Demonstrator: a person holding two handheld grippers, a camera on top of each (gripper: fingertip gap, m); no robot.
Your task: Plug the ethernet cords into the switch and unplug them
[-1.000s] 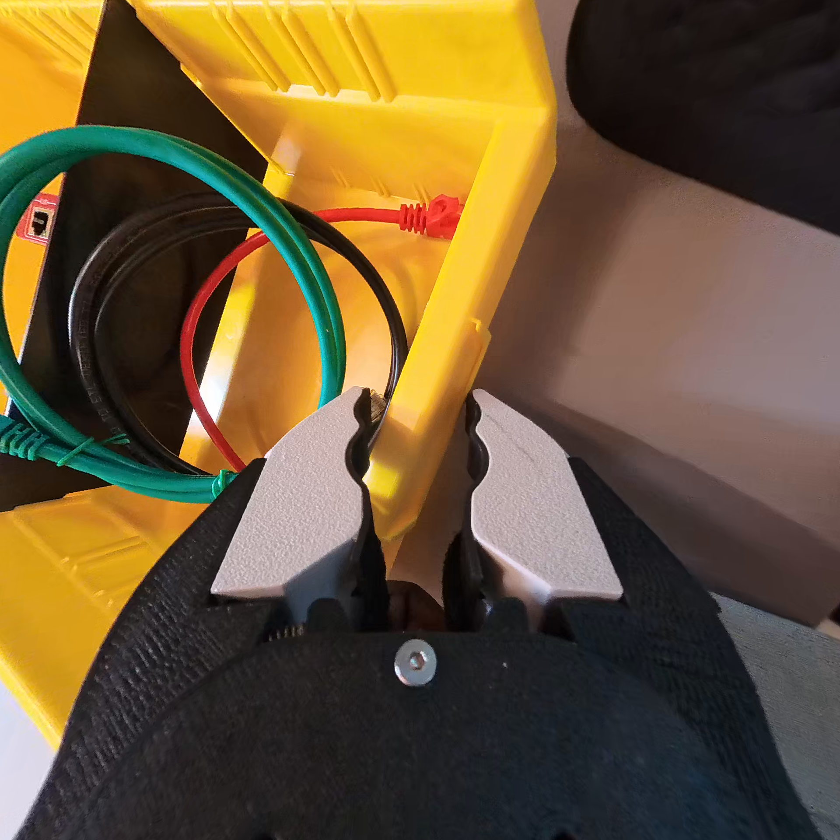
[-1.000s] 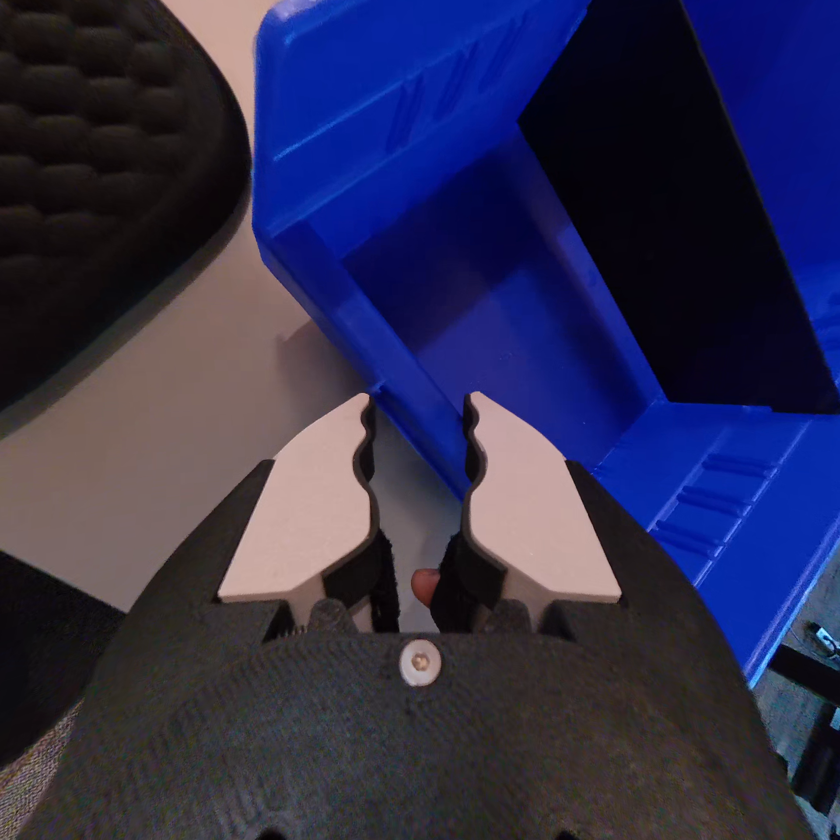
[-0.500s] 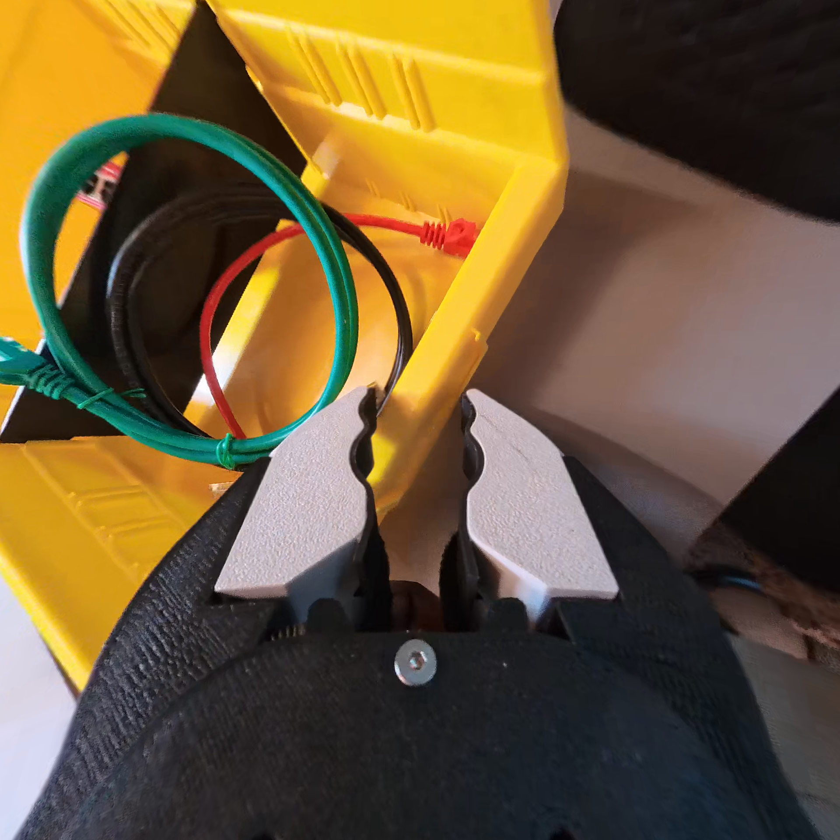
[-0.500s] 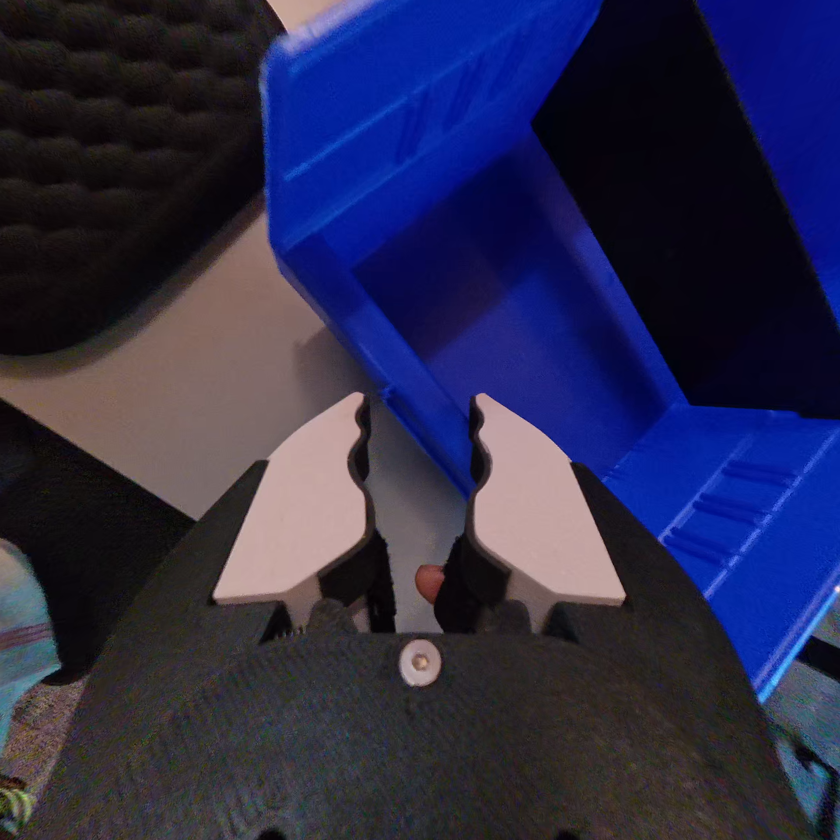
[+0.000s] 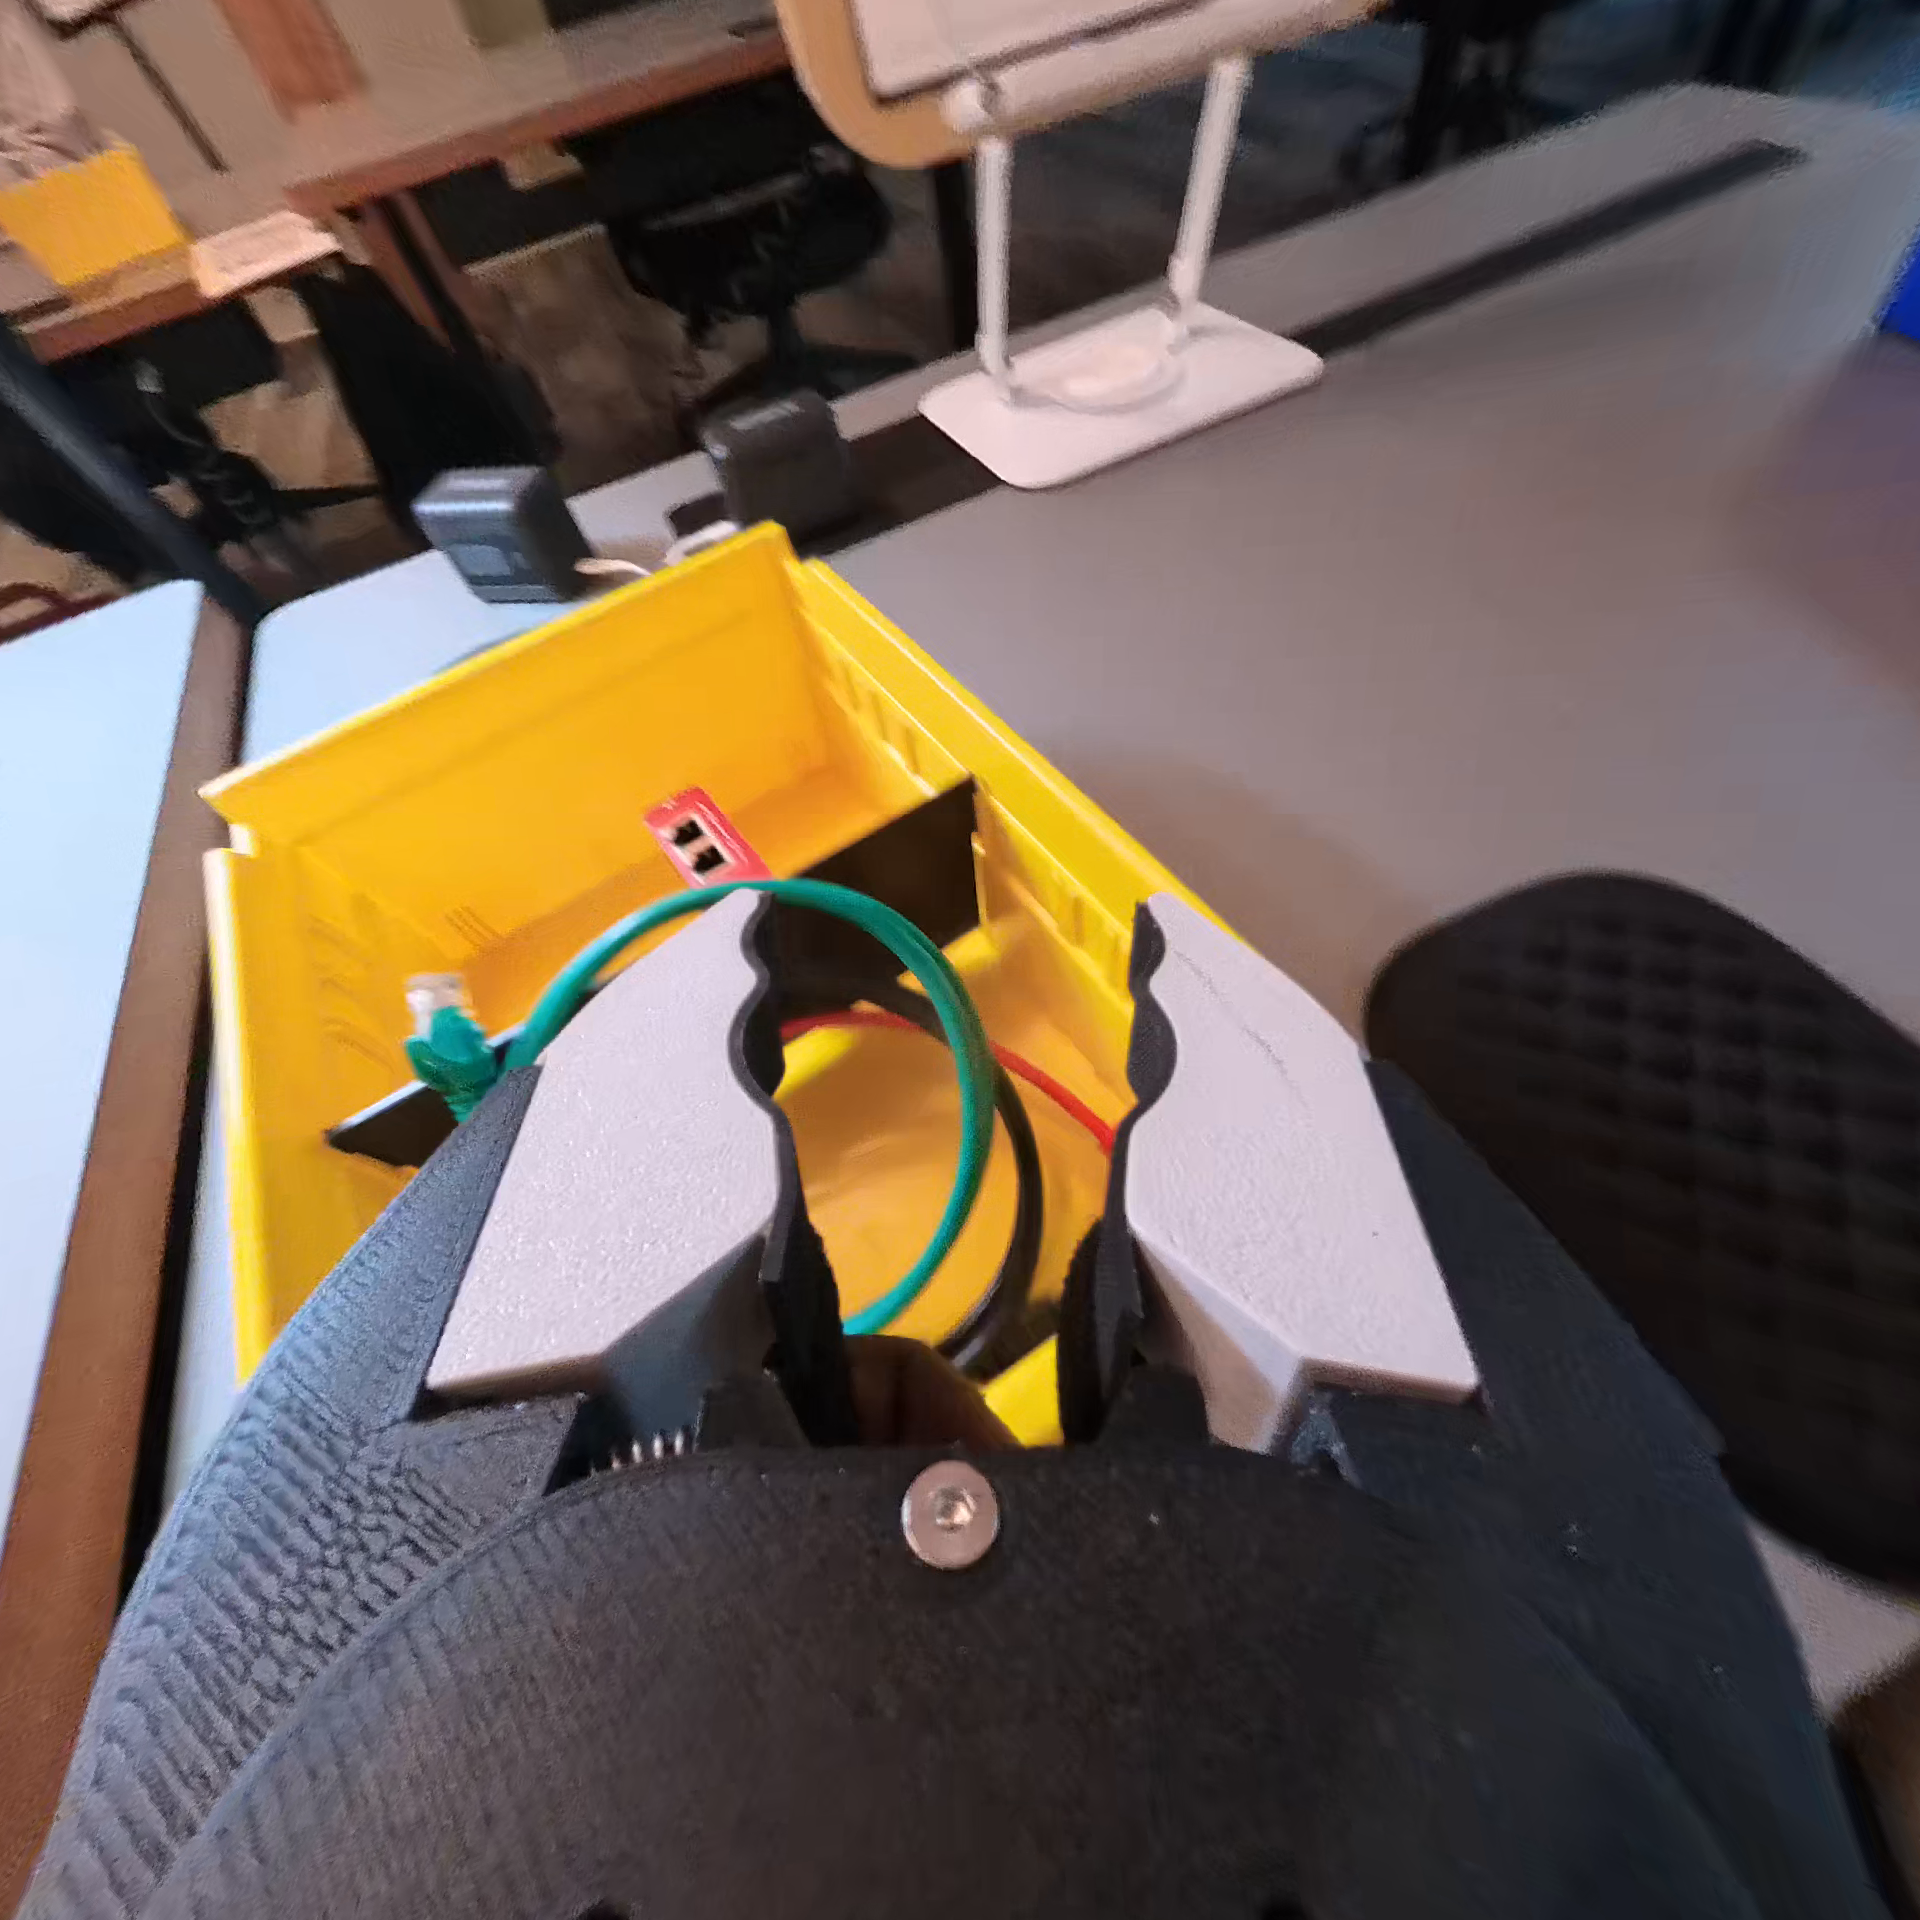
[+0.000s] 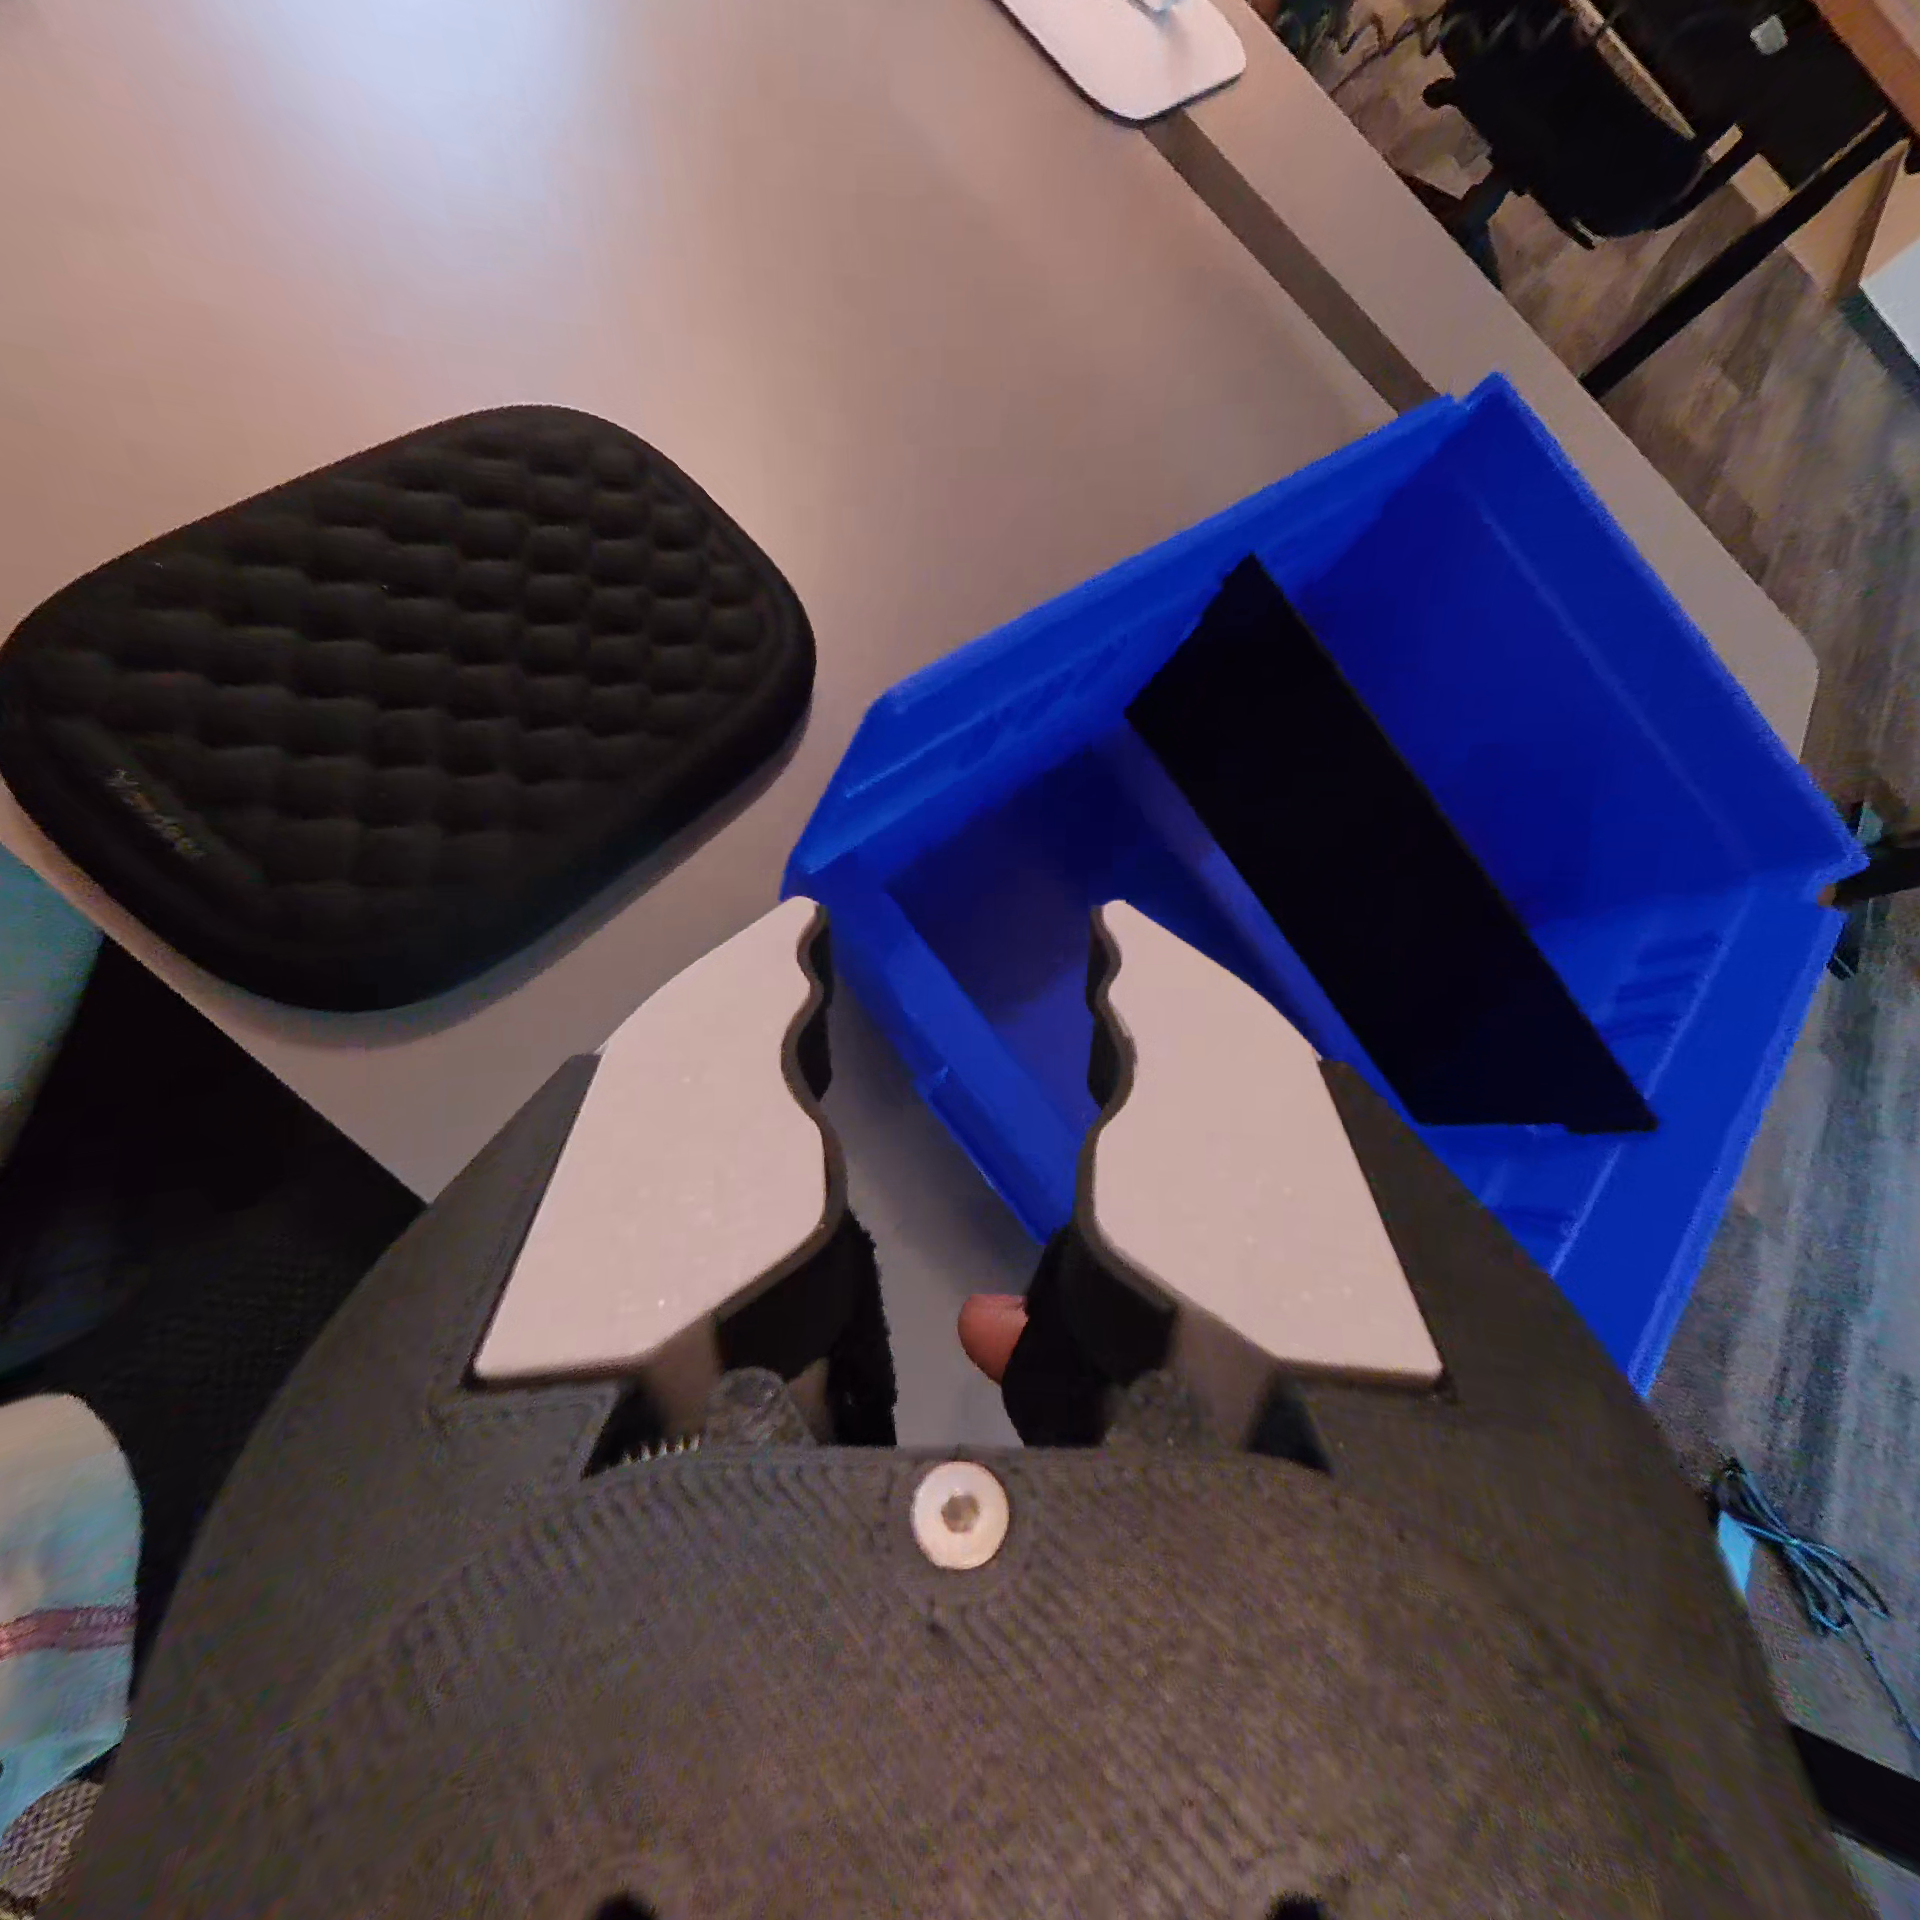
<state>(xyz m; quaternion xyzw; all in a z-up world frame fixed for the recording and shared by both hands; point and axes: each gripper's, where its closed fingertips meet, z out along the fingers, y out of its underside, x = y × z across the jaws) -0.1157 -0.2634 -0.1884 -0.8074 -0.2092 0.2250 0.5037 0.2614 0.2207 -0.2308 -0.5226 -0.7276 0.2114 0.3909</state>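
Observation:
A yellow bin [image 5: 520, 727] stands on the grey table in the left wrist view. In it lie a coiled green ethernet cord [image 5: 966, 1091] with its plug [image 5: 447, 1039] sticking up, a black cord [image 5: 1023, 1195] and a red cord [image 5: 1049, 1086]. A small red switch [image 5: 694, 836] with two ports sits behind the bin's black divider [image 5: 894, 862]. My left gripper [image 5: 951, 935] is open wide above the bin and holds nothing. My right gripper [image 6: 956, 925] is open above the near wall of a blue bin [image 6: 1039, 665]. The pads do not press on that wall.
A black cushioned pad [image 6: 395, 707] lies on the table between the bins; it also shows in the left wrist view [image 5: 1662, 1143]. The blue bin has a black divider [image 6: 1382, 862] and sits by the table edge. A white stand [image 5: 1122, 384] is at the back. My right fingertips sit around 60 cm from my left ones. The small red switch [image 5: 694, 836] lies around 15 cm away from my left fingertips.
Both grippers opened wider and drew back and up from the bin walls that their fingers straddled. Both bins now show whole on the table.

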